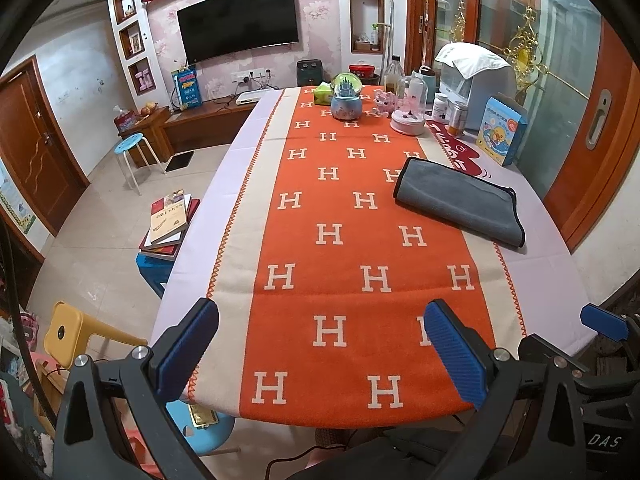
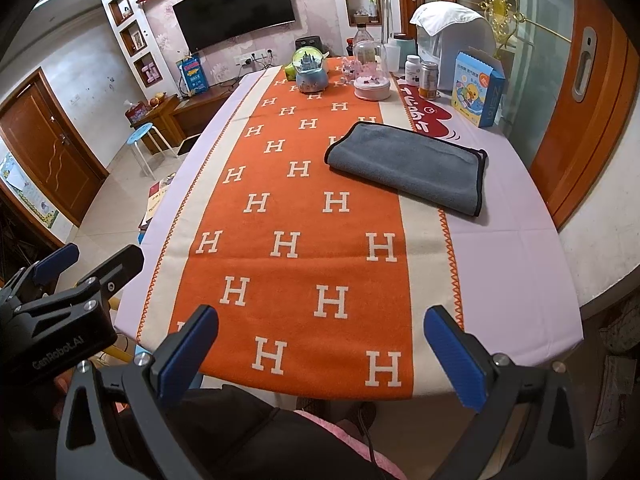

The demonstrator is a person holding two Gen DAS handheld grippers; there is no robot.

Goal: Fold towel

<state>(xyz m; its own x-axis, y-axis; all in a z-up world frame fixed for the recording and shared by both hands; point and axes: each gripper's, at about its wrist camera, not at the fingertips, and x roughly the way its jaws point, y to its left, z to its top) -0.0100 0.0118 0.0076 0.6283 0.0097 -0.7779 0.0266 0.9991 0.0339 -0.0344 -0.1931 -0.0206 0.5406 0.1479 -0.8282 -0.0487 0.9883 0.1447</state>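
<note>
A grey towel [image 1: 460,202] with dark edging lies folded on the right side of the table, partly on the orange runner; it also shows in the right wrist view [image 2: 408,164]. My left gripper [image 1: 320,320] is open and empty, held over the table's near edge, well short of the towel. My right gripper [image 2: 322,326] is open and empty too, over the near edge. The right gripper's blue fingertip [image 1: 604,322] shows at the right in the left wrist view. The left gripper [image 2: 86,258] shows at the left in the right wrist view.
The table [image 2: 520,272] carries an orange H-patterned runner [image 2: 304,216]. At its far end stand a snow globe [image 2: 310,70], a glass dome [image 2: 372,72], bottles, a blue carton [image 2: 478,88] and a covered appliance [image 2: 452,40]. Stools and a stack of books [image 1: 170,220] are on the left floor.
</note>
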